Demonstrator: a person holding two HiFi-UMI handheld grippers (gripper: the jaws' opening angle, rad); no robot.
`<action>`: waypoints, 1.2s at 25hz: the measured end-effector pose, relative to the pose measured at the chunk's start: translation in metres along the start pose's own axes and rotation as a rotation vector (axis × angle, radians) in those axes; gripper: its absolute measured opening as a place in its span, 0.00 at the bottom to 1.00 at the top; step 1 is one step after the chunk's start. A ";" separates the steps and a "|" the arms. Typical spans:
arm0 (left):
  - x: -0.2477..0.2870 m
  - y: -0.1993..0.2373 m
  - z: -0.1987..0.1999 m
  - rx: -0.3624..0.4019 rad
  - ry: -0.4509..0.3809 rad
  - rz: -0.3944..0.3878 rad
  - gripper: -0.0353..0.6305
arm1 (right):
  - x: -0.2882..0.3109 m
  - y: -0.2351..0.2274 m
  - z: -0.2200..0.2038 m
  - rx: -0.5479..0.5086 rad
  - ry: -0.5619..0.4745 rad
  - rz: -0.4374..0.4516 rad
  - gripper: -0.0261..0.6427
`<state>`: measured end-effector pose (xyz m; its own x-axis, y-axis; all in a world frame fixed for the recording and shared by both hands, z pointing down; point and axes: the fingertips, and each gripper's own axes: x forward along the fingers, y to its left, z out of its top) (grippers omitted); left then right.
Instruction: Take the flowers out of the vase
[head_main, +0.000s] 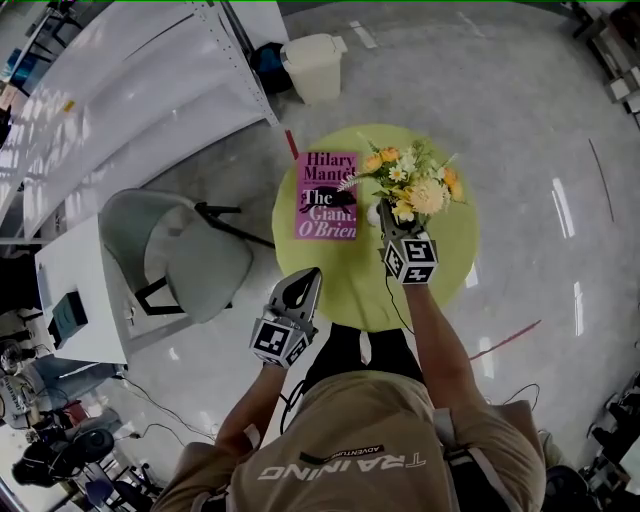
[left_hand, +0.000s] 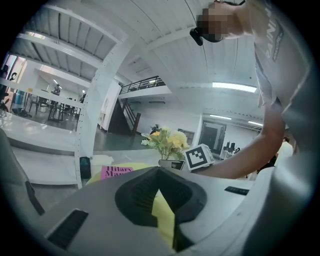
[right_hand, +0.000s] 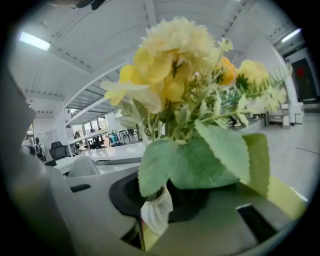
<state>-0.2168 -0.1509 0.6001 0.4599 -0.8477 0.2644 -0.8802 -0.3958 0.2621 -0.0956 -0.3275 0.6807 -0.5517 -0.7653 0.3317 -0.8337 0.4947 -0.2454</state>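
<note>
A bouquet of yellow and orange flowers (head_main: 412, 185) stands on the round yellow-green table (head_main: 450, 260), right of a pink book (head_main: 327, 195). My right gripper (head_main: 388, 216) reaches into the bouquet's foot from the near side. In the right gripper view the flowers (right_hand: 182, 65) fill the frame and their broad leaves cover most of the jaws. Below them the jaws stand close together on the white-wrapped stem base (right_hand: 156, 212). My left gripper (head_main: 307, 279) hangs at the table's near left edge, its jaws meeting at the tip with nothing between them (left_hand: 159, 186).
A grey chair (head_main: 190, 255) stands left of the table, beside a white desk (head_main: 75, 290). White shelving (head_main: 130, 90) and a white bin (head_main: 313, 65) are at the back. Cables lie on the shiny floor near the person's feet.
</note>
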 end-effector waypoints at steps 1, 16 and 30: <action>0.000 0.000 0.000 -0.002 -0.003 -0.002 0.06 | -0.001 0.000 0.001 -0.006 0.000 -0.005 0.14; 0.016 -0.023 0.021 0.018 -0.037 -0.057 0.06 | -0.029 0.011 0.083 -0.091 -0.143 0.053 0.10; 0.045 -0.065 0.047 0.052 -0.073 -0.122 0.06 | -0.092 -0.028 0.118 -0.035 -0.111 0.069 0.09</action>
<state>-0.1447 -0.1796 0.5511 0.5555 -0.8150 0.1650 -0.8242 -0.5134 0.2392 -0.0187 -0.3195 0.5493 -0.6029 -0.7691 0.2120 -0.7956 0.5598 -0.2317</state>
